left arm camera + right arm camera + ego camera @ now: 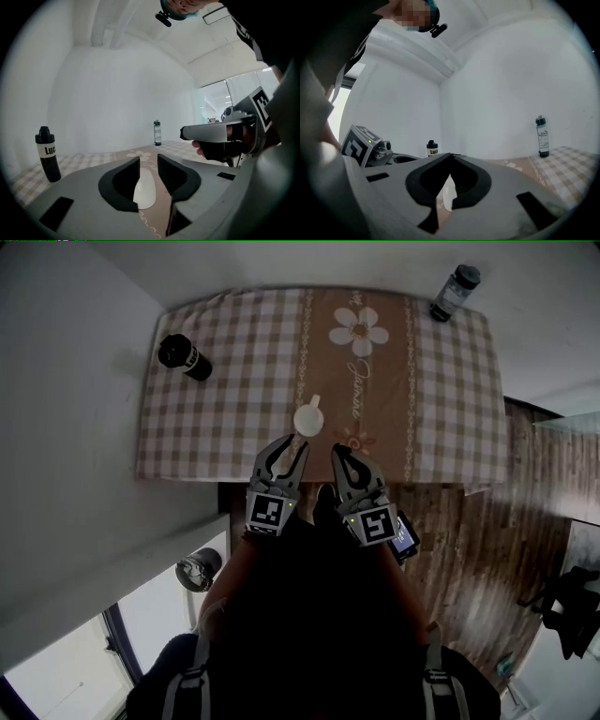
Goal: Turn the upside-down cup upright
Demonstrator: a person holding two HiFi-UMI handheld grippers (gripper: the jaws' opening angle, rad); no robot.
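The desk (234, 427) wears a checked cloth with a brown flowered strip down its middle. A black bottle (185, 357) stands toward the far left corner and a grey bottle (455, 292) at the far right corner. Both are well apart from the cup (308, 418) and off to either side of my reach. The cup sits a little in from the middle of the near edge, at the left border of the brown strip, with its handle toward the far edge.

My left gripper (292, 443) hangs over the near edge, pointing at the cup. Its fingers (126, 178) are released, parted by a modest gap, and the cup's white body shows in that gap just past the tips. The pads are not pressing on it. My right gripper (341, 454) lies just beside the left one, to the cup's right. Its fingers (461, 180) are clenched tip to tip and grasp nothing. A sliver of the cup shows below and beyond them.

The head view alone shows the handle and both bottles at once. The cup's top reads there as a plain white disc, so I cannot tell base from rim. The left gripper view gives the gap around the cup, and shows the right gripper at its right side with a hand on it. The right gripper view shows the tips meeting, with the left gripper's marker cube at its left and the black bottle behind.
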